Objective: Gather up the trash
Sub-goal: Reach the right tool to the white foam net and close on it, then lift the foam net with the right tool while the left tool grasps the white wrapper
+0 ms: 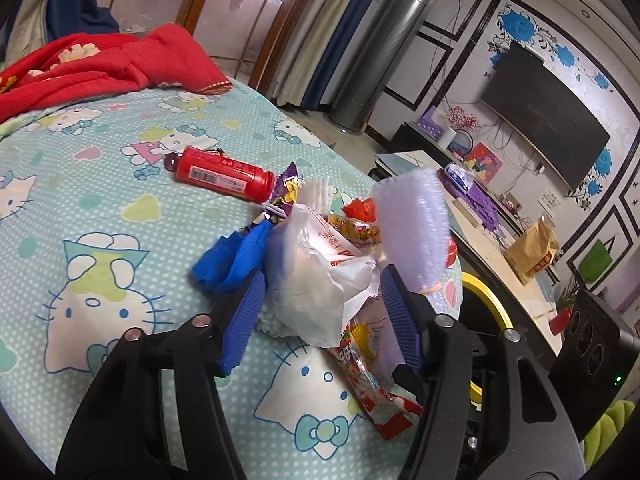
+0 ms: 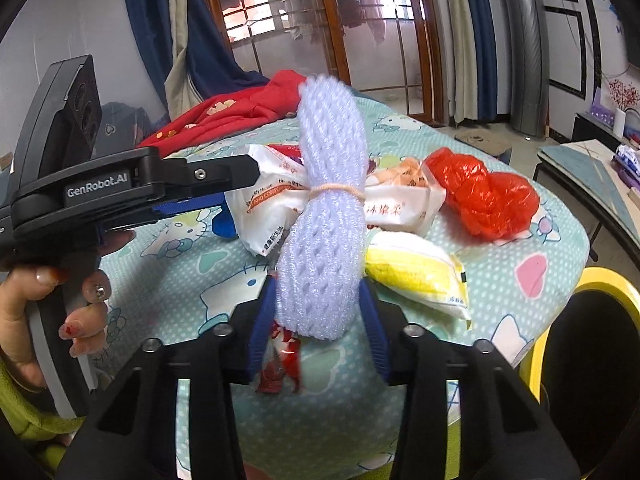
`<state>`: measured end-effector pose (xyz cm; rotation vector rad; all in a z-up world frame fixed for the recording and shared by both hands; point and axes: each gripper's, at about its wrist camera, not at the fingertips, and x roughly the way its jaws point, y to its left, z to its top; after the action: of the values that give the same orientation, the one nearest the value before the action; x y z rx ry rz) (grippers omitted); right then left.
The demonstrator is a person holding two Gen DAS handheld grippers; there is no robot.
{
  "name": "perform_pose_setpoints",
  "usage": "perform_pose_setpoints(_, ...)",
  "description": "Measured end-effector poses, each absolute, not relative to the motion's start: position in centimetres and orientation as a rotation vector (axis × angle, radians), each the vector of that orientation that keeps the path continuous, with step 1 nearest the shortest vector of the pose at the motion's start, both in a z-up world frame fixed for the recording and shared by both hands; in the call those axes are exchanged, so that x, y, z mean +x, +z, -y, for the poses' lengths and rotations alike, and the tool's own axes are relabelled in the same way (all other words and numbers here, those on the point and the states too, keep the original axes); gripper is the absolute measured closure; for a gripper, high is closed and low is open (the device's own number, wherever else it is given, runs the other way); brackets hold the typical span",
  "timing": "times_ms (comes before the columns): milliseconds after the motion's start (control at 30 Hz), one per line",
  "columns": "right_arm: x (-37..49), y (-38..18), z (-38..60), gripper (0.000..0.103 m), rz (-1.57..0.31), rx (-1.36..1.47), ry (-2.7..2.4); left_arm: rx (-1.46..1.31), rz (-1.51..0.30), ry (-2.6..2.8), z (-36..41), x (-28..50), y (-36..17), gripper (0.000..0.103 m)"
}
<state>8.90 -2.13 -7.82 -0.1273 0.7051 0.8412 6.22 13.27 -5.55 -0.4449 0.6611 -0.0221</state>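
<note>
My right gripper [image 2: 318, 300] is shut on the lower end of a lavender foam net bundle [image 2: 326, 208] tied with a rubber band, held upright above the bed; it also shows in the left wrist view [image 1: 414, 224]. My left gripper [image 1: 322, 284] is closed around a white plastic wrapper [image 1: 320, 276], which also shows in the right wrist view [image 2: 264, 204]. Around them on the bed lie a red bottle [image 1: 224, 174], blue crumpled paper [image 1: 236, 256], a red plastic bag [image 2: 484, 198], a yellow-white packet [image 2: 420, 272] and a red snack wrapper [image 1: 376, 380].
The bed has a Hello Kitty sheet [image 1: 100, 208] with a red blanket [image 1: 100, 64] at its far end. A yellow-rimmed black bin [image 2: 600, 344] stands beside the bed at the right. A low table [image 1: 500, 248] and a wall TV [image 1: 544, 116] are beyond.
</note>
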Motion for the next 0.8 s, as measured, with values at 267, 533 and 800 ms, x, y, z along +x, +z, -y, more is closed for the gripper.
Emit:
perform_pose_setpoints(267,8.4,-8.0,3.1,0.072,-0.693,-0.114,0.847,-0.421,-0.672,-0.026,-12.8,6.3,-5.9,0.08)
perform_pose_setpoints(533,8.4,-7.2,3.7,0.073,-0.666,-0.091,0.853,-0.372,-0.633,-0.021,-12.5,5.8,-5.3,0.092)
perform_pose_setpoints(800,7.7,-5.5,5.6,0.074,-0.568,-0.058,0.866,-0.34,-0.549,0.003,-12.4,4.5,-3.4,0.093)
